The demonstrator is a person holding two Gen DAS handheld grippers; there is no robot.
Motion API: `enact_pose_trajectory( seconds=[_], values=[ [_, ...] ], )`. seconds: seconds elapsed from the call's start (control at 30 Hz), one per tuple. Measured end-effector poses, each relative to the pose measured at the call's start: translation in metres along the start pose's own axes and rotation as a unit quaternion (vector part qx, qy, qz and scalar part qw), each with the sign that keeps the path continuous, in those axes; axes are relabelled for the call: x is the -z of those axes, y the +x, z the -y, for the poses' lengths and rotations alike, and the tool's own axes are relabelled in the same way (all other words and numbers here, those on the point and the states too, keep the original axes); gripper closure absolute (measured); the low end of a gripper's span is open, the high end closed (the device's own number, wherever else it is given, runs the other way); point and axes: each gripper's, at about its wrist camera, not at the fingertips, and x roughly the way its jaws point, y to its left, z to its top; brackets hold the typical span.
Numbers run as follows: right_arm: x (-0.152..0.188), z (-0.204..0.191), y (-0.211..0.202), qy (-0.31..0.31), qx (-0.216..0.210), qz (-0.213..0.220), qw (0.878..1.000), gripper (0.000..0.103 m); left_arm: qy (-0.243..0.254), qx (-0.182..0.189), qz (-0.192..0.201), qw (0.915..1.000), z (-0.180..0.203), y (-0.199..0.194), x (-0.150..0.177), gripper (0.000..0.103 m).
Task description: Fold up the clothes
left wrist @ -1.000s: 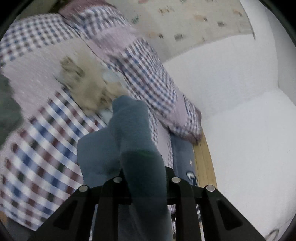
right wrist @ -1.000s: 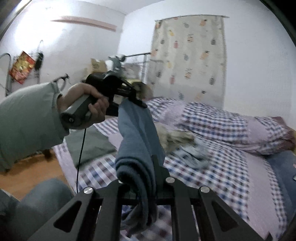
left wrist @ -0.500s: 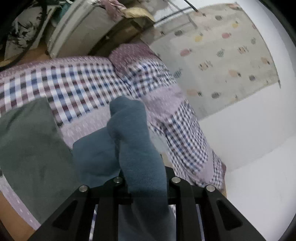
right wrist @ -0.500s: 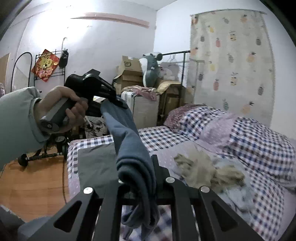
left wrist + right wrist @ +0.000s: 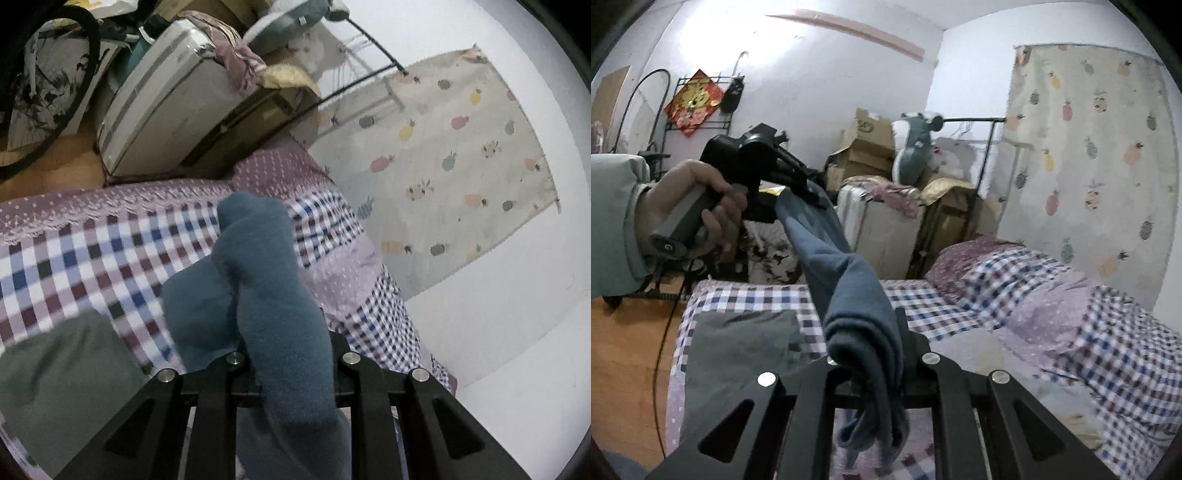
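Observation:
A blue-grey knitted garment [image 5: 846, 280] hangs stretched in the air between my two grippers, above the checked bed [image 5: 1052, 332]. My right gripper [image 5: 875, 354] is shut on one bunched end, with folds drooping below it. A hand holds my left gripper [image 5: 809, 192] at upper left in the right wrist view, shut on the other end. In the left wrist view the same garment [image 5: 266, 280] bulges up out of the shut left gripper [image 5: 288, 347] and hides its fingertips. A dark green folded garment [image 5: 55, 373] lies flat on the bed near its foot.
Beyond the bed's foot stand a pale suitcase [image 5: 882, 225], cardboard boxes [image 5: 868, 144] and a grey plush toy [image 5: 912, 144]. A pineapple-print curtain [image 5: 1100, 155] hangs on the far wall. Wooden floor [image 5: 624, 339] with a black cable lies to the left.
Both views have swung from the pillow end toward the bed's foot and the clutter there. The beige crumpled clothes have left both views. The garment stays held between both grippers.

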Motion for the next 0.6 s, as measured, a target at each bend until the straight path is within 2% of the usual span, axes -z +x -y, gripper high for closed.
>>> enact_pose_trajectory(
  seconds=[0.17, 0.27, 0.47, 0.6],
  values=[
    [0.053, -0.075, 0.016, -0.068, -0.028, -0.015, 0.997, 0.094, 0.029, -0.013, 0.014, 0.9994, -0.081, -0.023, 0.023, 0.085],
    [0.083, -0.122, 0.016, -0.122, -0.035, -0.02, 0.992, 0.094, 0.018, -0.017, 0.023, 0.9994, -0.123, -0.04, 0.04, 0.085],
    [0.117, -0.184, 0.006, -0.218, -0.013, -0.005, 0.976, 0.093, 0.016, -0.005, 0.049, 0.9987, -0.17, -0.069, 0.069, 0.085],
    [0.142, -0.22, 0.009, -0.29, -0.011, -0.012, 0.957, 0.093, 0.014, -0.001, 0.056, 0.9983, -0.2, -0.075, 0.085, 0.084]
  ],
)
